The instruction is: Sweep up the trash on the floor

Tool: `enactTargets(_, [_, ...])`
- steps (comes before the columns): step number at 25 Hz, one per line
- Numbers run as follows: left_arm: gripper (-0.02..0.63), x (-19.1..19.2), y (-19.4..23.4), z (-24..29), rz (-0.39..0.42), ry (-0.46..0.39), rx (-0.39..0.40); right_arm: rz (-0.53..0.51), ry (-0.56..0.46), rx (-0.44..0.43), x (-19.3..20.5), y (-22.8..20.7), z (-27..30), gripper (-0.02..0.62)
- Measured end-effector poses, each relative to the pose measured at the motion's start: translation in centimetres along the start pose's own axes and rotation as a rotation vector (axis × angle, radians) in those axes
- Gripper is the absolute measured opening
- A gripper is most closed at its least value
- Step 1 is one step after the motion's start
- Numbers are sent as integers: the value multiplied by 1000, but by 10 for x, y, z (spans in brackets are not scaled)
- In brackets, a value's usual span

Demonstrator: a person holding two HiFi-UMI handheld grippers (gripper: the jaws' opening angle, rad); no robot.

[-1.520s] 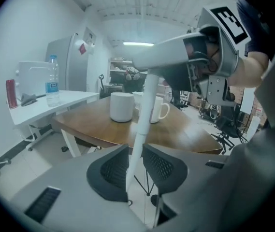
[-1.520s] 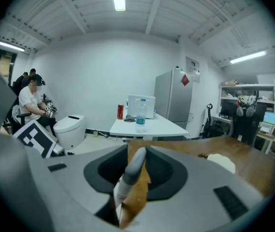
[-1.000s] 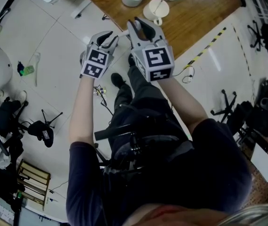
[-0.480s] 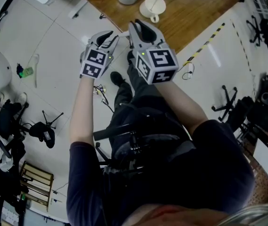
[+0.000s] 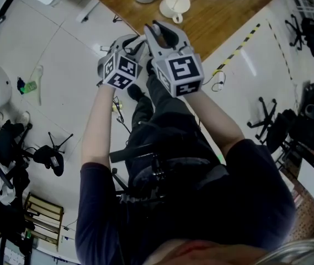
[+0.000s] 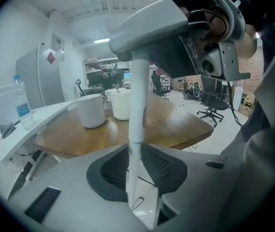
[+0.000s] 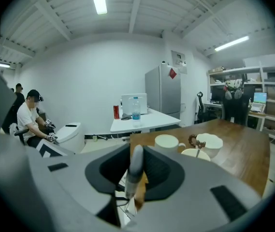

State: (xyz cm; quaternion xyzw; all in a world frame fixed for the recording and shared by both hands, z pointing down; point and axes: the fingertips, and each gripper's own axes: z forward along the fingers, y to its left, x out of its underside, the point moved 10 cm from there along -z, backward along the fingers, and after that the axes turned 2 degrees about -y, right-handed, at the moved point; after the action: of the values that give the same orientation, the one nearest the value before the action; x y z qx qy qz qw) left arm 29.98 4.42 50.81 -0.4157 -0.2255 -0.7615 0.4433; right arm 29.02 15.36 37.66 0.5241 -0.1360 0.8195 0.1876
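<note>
The white floor (image 5: 63, 48) is the biggest thing, and a brown wooden table (image 5: 228, 10) stands at the top of it. A person (image 5: 201, 192) in dark clothes stands and looks down, with both arms held out in front. The right claw (image 5: 159, 31) is just beside the left claw (image 5: 134, 42), close to the edge of the table. Both claws hold one long thin white broom handle (image 6: 136, 105). The left claw is partly open and its two sides press on the pole lower down. The right claw is above it, and the grey rounded top of the handle sits between its two sides. Those sides have just been opening a little, but they are on the handle. A black office chair (image 5: 270, 123) stands to the right. Two white cups (image 5: 174, 5) sit on the table. Far to the left, well apart from the claws, a small green thing (image 5: 28, 85) lies on the floor.
</note>
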Motion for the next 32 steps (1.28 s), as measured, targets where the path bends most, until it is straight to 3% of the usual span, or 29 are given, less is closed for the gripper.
enactTargets(3, [91, -2, 5, 3, 2, 25, -1, 0, -25, -34, -3, -6, -8, 166])
enactTargets(7, [92, -3, 13, 1, 3, 48, 12, -19, -31, -88, -2, -17, -19, 193])
enactTargets(15, [100, -2, 11, -8, -12, 39, 26, 10, -94, -170, -2, -25, -37, 192])
enactTargets(26, [100, -1, 13, -23, -19, 88, -18, -8, -9, -160, 21, -28, -44, 192])
enactTargets(32, [98, -6, 13, -19, 21, 83, 13, -113, -39, -294, 7, -8, -25, 193])
